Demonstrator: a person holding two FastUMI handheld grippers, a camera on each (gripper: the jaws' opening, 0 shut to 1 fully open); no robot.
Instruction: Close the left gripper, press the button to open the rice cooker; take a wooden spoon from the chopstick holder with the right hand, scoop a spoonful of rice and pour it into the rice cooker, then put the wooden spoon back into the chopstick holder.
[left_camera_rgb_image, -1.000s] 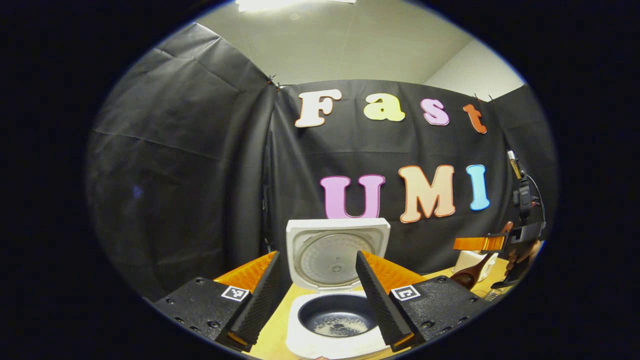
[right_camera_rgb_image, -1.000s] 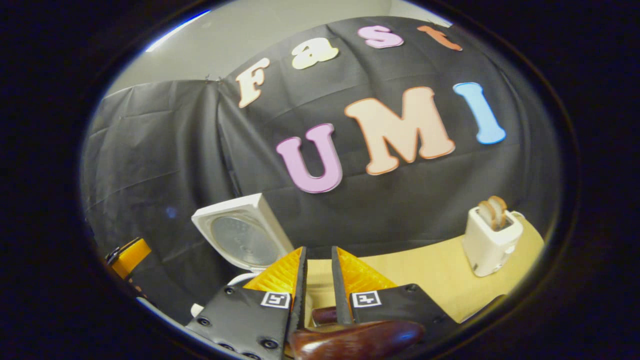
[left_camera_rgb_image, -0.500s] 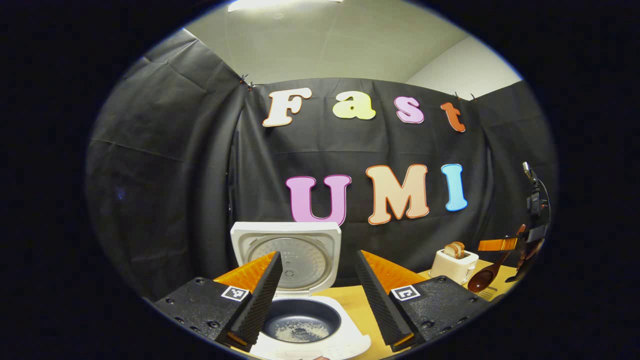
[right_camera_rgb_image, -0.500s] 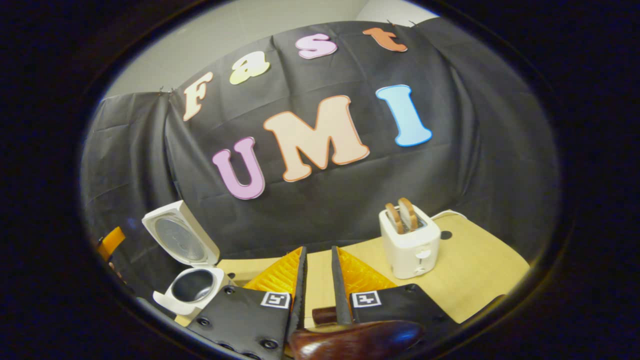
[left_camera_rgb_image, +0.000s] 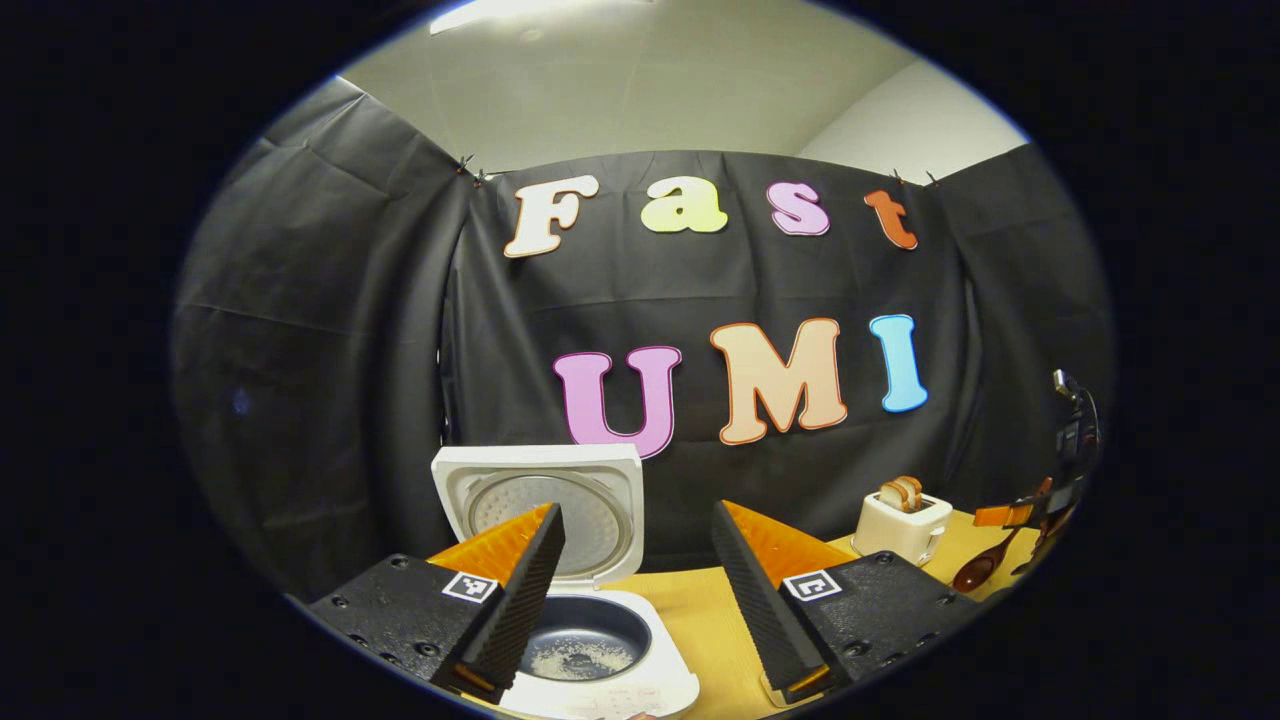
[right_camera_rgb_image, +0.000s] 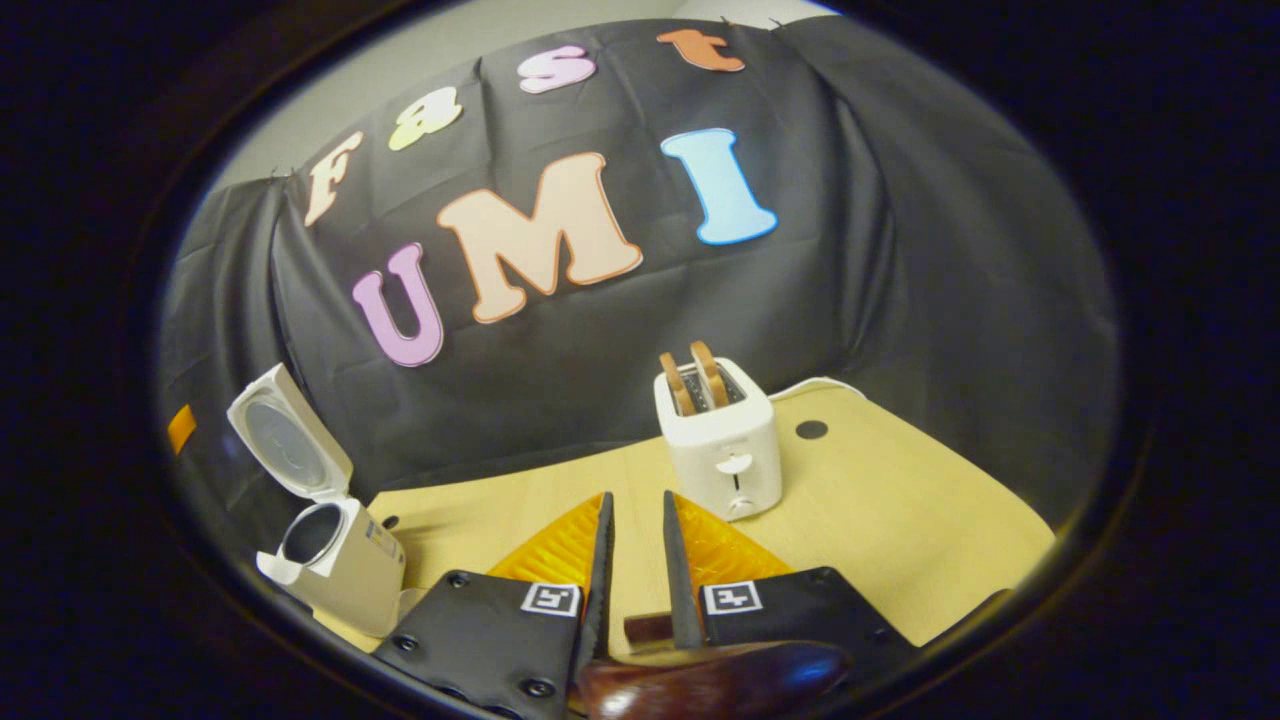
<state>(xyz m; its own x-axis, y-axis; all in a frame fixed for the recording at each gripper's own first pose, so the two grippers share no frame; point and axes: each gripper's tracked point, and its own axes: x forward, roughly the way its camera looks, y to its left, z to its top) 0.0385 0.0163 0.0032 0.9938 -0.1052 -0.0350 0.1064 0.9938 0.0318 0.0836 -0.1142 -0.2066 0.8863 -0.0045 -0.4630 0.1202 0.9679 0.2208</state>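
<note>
**Spoon gripped on the right, cooker lid up on the left**

While the left gripper (left_camera_rgb_image: 637, 560) hangs with its fingers spread wide and nothing between them, the rice cooker (left_camera_rgb_image: 590, 640) sits just below and ahead of it on the wooden table (left_camera_rgb_image: 715, 620). Its lid (left_camera_rgb_image: 545, 500) stands upright, and a thin scatter of rice (left_camera_rgb_image: 575, 660) lies on the bottom of the dark inner pot. Farther along the table stands a white toaster (left_camera_rgb_image: 902, 525) with two slices of bread in its slots.

Seen from the right gripper view, the right gripper (right_camera_rgb_image: 634, 545) is clenched on the wooden spoon (right_camera_rgb_image: 715, 678): the dark handle runs crosswise at the base of the two fingers, which stand almost together. The toaster (right_camera_rgb_image: 722, 440) is ahead of it and the open cooker (right_camera_rgb_image: 335, 555) is off to its left side. At the far right edge of the left gripper view, that gripper appears small, with the spoon's bowl (left_camera_rgb_image: 975, 572) hanging down over the table edge.
</note>
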